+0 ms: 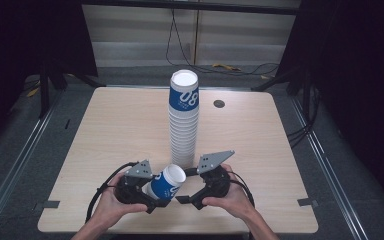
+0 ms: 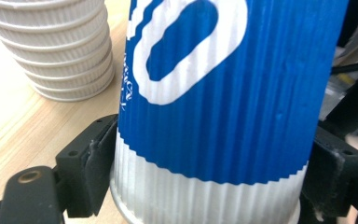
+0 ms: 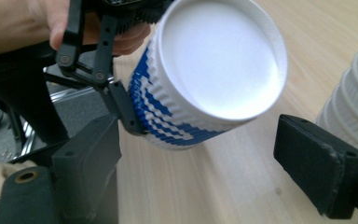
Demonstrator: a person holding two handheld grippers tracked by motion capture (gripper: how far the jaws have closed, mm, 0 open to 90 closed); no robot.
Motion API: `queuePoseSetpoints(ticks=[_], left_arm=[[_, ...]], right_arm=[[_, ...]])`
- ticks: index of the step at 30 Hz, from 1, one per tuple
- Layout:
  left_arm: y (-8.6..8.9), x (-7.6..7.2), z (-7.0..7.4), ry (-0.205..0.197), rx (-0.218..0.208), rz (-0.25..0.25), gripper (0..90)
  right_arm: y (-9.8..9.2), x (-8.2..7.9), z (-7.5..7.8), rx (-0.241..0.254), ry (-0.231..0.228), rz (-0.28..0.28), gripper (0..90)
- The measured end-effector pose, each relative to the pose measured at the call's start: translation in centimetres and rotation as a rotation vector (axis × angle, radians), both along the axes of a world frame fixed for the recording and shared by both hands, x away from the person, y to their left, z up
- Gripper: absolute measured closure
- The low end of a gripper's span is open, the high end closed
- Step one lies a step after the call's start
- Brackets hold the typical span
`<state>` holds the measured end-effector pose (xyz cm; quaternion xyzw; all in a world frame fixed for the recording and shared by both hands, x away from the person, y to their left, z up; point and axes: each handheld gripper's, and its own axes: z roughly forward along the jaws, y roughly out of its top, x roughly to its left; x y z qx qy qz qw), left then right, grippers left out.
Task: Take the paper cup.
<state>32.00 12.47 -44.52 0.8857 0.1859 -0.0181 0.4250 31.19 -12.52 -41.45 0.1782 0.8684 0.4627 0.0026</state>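
My left gripper (image 1: 152, 197) clamps 1 blue-and-white paper cup (image 1: 166, 183) between its 2 jaws, cup tilted with its white base toward 1 o'clock, at the table's (image 1: 105, 130) near edge. My right gripper (image 1: 190, 196), just beside it at 3 o'clock, stands with jaws wide and bare, facing the cup's base. The stack of cups (image 1: 184, 120) rises at 12 o'clock, near the held cup.
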Motion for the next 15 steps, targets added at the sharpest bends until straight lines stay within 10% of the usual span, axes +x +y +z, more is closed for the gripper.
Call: queuePoseSetpoints(ticks=[15], left_arm=[[-1.3, -0.4, -0.3, -0.035, 0.120, -0.057, 16.4]], right_arm=[[0.2, 0.1, -0.1, -0.133, 0.000, 0.044, 14.8]])
